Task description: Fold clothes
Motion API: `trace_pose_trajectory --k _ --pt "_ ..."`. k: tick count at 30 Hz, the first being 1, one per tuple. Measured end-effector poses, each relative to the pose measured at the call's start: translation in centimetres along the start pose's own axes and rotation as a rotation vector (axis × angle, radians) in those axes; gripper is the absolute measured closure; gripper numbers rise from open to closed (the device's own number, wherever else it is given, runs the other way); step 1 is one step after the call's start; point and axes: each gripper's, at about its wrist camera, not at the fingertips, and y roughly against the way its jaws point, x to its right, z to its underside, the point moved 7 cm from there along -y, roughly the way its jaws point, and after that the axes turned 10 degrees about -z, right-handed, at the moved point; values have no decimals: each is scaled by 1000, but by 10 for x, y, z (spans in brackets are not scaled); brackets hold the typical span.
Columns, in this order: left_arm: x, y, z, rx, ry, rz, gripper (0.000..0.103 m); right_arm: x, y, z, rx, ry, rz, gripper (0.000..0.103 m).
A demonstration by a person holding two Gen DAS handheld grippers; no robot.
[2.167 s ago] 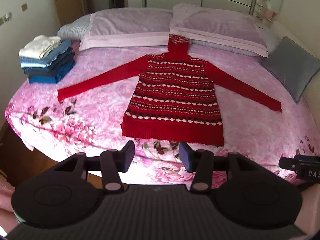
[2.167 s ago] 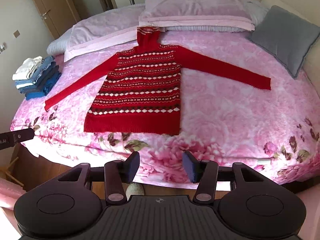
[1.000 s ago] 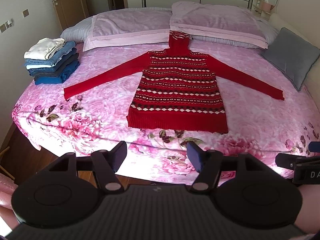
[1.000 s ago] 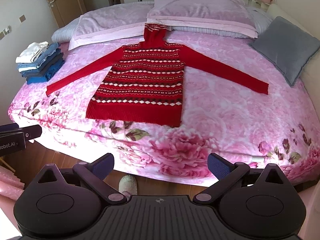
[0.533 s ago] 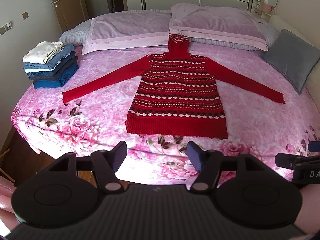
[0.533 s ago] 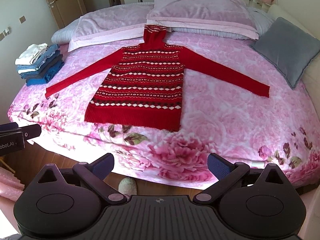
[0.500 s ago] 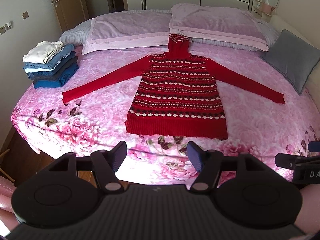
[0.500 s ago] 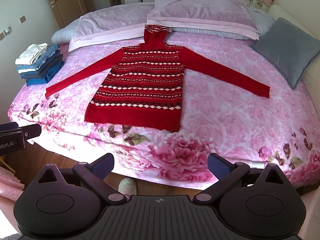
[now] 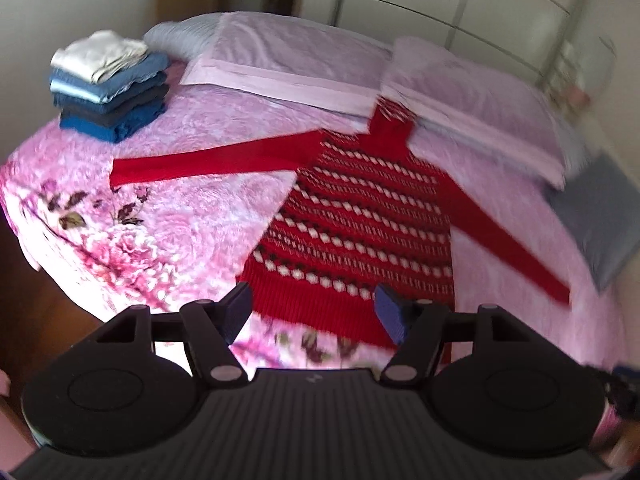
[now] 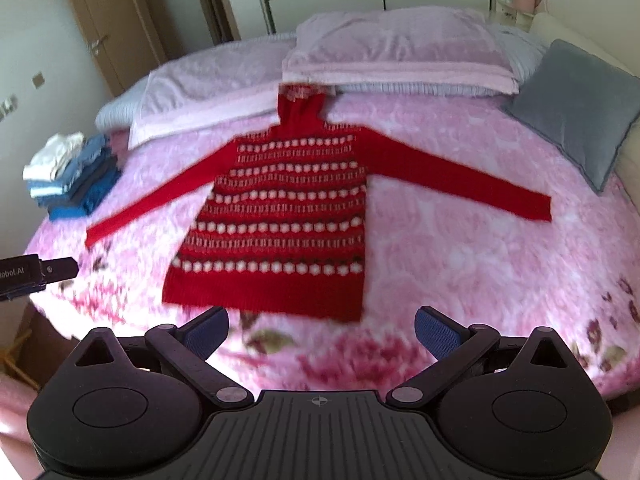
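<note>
Left wrist view, blurred and tilted: the left gripper (image 9: 314,312) sits at the bottom of the frame, jaws spread wide w/ nothing between the blue pads (image 9: 239,307). It hangs above the foot edge of the bed (image 9: 168,216), over the sweater's hem. The red patterned sweater (image 9: 360,220) lies flat on the pink floral bedspread, body in the bed's middle, collar toward the head edge near the pillows (image 9: 288,56). One sleeve (image 9: 208,160) runs out toward the left edge of the bed, the other sleeve (image 9: 508,240) toward the right edge. A stack of folded clothes (image 9: 108,84), white on top and blues below, sits at the far left corner. A grey cushion (image 9: 600,208) lies at the right edge.

Right wrist view, slightly blurred: the right gripper (image 10: 322,330) is at the bottom, jaws released and very wide, nothing between them; pads (image 10: 434,332) hang above the foot edge of the bed (image 10: 480,280), apart from the fabric. The sweater (image 10: 280,216) is spread flat, both sleeves out, hem nearest the foot edge, collar touching the pillows (image 10: 392,48). Folded stack (image 10: 72,172) at the left edge; grey cushion (image 10: 576,108) at the far right corner. Part of the other gripper (image 10: 36,272) pokes in at the frame's left side.
</note>
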Motion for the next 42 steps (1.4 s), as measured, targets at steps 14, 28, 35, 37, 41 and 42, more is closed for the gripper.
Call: trace_pose_trajectory --k 14,28,35,37,41,42 --pt "-76 -231 -138 -149 291 -44 39 55 -175 -120 -109 -297 54 2" --pt "-259 -423 -130 -184 806 -238 39 87 -352 -133 -196 -544 63 21" --pt "-298 -449 -117 -98 938 -276 46 85 -398 -125 -222 -551 6 21" --pt "-300 -456 -114 -88 962 -290 49 87 -405 -123 -233 -533 2 21" --pt "-297 -463 -122 -57 908 -316 82 92 -418 -117 -252 -506 -4 21" --pt "-295 -464 -126 -50 897 -294 97 94 -420 -116 -251 -513 -11 21"
